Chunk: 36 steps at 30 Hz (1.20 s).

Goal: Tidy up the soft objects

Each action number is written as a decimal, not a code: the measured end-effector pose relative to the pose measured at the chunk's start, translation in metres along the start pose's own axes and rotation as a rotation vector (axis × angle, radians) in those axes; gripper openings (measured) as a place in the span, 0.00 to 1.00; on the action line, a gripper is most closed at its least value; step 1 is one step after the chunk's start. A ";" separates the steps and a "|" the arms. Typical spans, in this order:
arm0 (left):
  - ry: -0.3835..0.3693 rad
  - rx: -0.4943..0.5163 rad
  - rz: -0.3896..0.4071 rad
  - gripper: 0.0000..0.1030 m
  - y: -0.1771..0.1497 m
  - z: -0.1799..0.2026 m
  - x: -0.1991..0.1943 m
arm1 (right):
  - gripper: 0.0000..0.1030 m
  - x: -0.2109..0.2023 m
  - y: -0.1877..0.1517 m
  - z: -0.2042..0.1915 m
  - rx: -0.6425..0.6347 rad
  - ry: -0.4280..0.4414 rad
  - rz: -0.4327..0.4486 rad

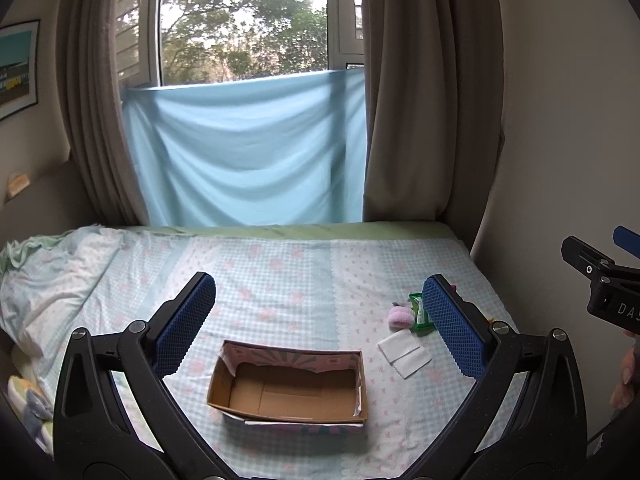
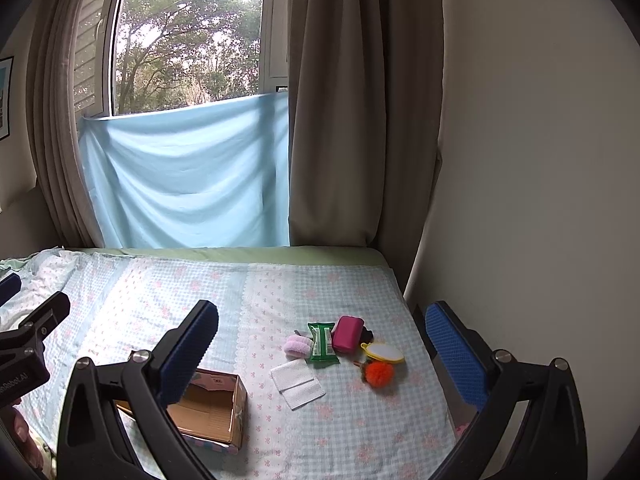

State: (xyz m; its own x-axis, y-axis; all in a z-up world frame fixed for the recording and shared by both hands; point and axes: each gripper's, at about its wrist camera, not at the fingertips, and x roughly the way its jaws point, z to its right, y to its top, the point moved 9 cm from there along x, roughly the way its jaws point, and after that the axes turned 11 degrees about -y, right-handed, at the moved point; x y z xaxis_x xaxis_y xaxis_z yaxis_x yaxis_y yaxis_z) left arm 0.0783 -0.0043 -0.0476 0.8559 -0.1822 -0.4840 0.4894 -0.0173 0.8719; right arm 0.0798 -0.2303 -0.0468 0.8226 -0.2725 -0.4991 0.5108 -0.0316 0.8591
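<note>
An empty open cardboard box (image 1: 288,388) sits on the bed, between and below my left gripper's (image 1: 320,300) open fingers; it also shows in the right wrist view (image 2: 212,412). To its right lie several soft items: a white folded cloth (image 2: 298,383), a pink fluffy roll (image 2: 298,346), a green tissue pack (image 2: 322,344), a magenta pouch (image 2: 347,334), an orange pompom (image 2: 379,374) and a yellow-rimmed white pad (image 2: 385,353). My right gripper (image 2: 320,328) is open and empty above them. The cloth (image 1: 405,353) and pink roll (image 1: 400,317) show in the left view.
The bed (image 2: 160,292) has a checked floral sheet, with a crumpled blanket (image 1: 52,280) at the left. A wall (image 2: 540,200) borders the bed's right side. Curtains and a blue cloth (image 1: 248,160) hang at the window behind.
</note>
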 end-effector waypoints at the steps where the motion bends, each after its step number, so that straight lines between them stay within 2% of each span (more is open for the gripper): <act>1: -0.001 0.000 0.001 1.00 0.000 0.000 -0.001 | 1.00 0.000 0.000 0.000 0.003 0.001 -0.002; 36: -0.005 -0.011 -0.013 1.00 -0.003 -0.002 0.003 | 1.00 0.002 -0.001 0.000 0.016 -0.004 -0.001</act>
State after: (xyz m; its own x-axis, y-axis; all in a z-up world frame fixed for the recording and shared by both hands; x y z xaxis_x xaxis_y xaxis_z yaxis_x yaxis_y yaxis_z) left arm 0.0795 -0.0031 -0.0517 0.8488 -0.1868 -0.4947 0.5020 -0.0092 0.8648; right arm 0.0805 -0.2311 -0.0484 0.8211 -0.2761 -0.4995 0.5074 -0.0476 0.8604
